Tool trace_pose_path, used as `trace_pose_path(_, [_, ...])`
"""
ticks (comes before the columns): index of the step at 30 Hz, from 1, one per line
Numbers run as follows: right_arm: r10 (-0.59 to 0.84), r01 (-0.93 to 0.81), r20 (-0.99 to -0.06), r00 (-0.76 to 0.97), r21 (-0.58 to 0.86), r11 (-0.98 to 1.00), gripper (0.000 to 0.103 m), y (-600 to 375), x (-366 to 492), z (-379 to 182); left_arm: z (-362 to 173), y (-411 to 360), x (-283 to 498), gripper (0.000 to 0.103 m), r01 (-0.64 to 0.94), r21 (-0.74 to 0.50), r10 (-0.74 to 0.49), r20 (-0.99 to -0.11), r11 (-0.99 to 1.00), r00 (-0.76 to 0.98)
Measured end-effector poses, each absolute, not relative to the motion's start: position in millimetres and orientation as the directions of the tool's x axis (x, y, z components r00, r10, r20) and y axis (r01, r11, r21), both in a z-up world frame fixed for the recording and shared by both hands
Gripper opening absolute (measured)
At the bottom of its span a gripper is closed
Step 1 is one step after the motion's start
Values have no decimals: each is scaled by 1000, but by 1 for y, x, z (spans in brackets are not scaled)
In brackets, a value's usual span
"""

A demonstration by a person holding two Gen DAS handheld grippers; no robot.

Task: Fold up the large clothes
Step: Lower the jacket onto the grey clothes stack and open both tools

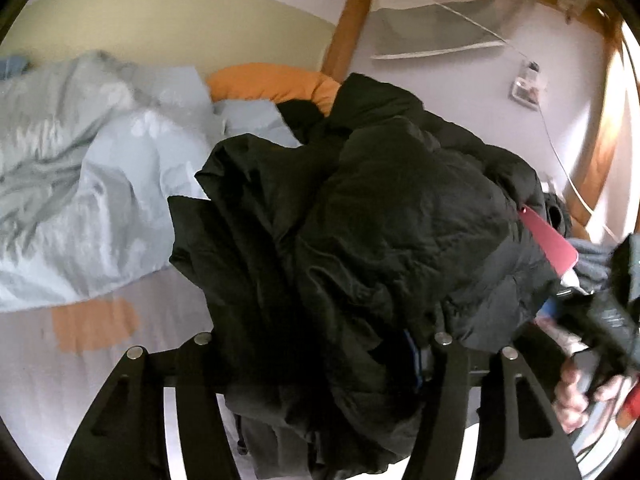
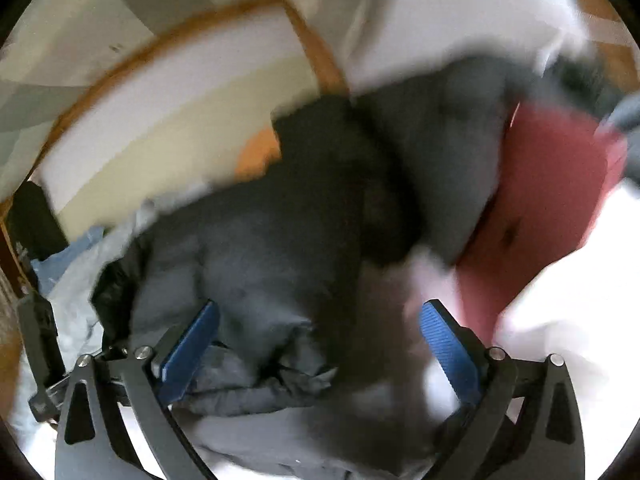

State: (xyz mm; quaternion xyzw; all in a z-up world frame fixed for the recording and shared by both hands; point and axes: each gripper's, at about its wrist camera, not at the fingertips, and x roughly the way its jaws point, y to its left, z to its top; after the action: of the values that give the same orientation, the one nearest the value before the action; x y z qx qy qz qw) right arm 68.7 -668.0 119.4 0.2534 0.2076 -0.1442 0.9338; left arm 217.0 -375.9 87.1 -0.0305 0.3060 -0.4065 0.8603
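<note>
A black padded jacket (image 1: 380, 220) lies bunched in a heap on the bed. My left gripper (image 1: 320, 344) reaches in under its near edge. Its jaws stand wide apart, with jacket cloth draped over and between them and the pads almost wholly hidden. The right wrist view is blurred; there the jacket (image 2: 260, 240) looks dark grey. My right gripper (image 2: 320, 332) is open, and both blue pads (image 2: 192, 344) are bare with cloth loose between them. In the left wrist view the right gripper (image 1: 612, 320) is a dark blur at the right edge, held by a hand (image 1: 572, 392).
A crumpled light blue duvet (image 1: 100, 184) covers the left of the bed, with an orange pillow (image 1: 272, 80) behind the jacket. A flat red item (image 2: 552, 184) lies against the jacket's right side. A white sheet (image 1: 80, 380) shows in front. A wooden post (image 1: 348, 24) stands by the wall.
</note>
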Motion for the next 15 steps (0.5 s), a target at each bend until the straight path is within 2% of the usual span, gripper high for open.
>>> trace_pose_path(1, [-87, 329, -467, 880, 466, 822, 39, -672, 78, 113, 87, -378, 218, 58, 681, -298, -714, -512, 669, 478])
trace_pose_path(2, [-33, 290, -451, 892, 515, 807, 32, -674, 82, 109, 90, -380, 216, 51, 682, -272, -699, -523, 679, 488])
trace_pose_path(3, [-48, 295, -431, 901, 527, 797, 29, -672, 78, 109, 94, -382, 214, 41, 687, -245, -688, -531, 684, 495])
trace_pose_path(5, [-125, 301, -394, 911, 424, 854, 26, -650, 65, 123, 105, -382, 204, 37, 711, -200, -689, -519, 674, 506])
trace_pose_path(8, [-241, 329, -362, 901, 205, 922, 26, -618, 47, 141, 120, -378, 189, 38, 743, -180, -713, -491, 645, 500])
trace_pose_path(11, [-210, 322, -369, 906, 276, 906, 27, -619, 31, 147, 122, -381, 186, 45, 751, -181, -712, -513, 635, 479])
trace_pose_path(13, [-194, 335, -406, 893, 313, 889, 31, -624, 30, 145, 119, -382, 187, 53, 744, -176, -702, -521, 645, 486])
trace_pose_path(14, [-194, 346, -427, 883, 314, 884, 35, -626, 29, 142, 117, -382, 188, 64, 727, -156, -679, -525, 669, 512])
trace_pose_path(15, [-194, 355, -444, 875, 316, 880, 37, -629, 32, 138, 114, -381, 188, 69, 708, -134, -656, -523, 693, 544])
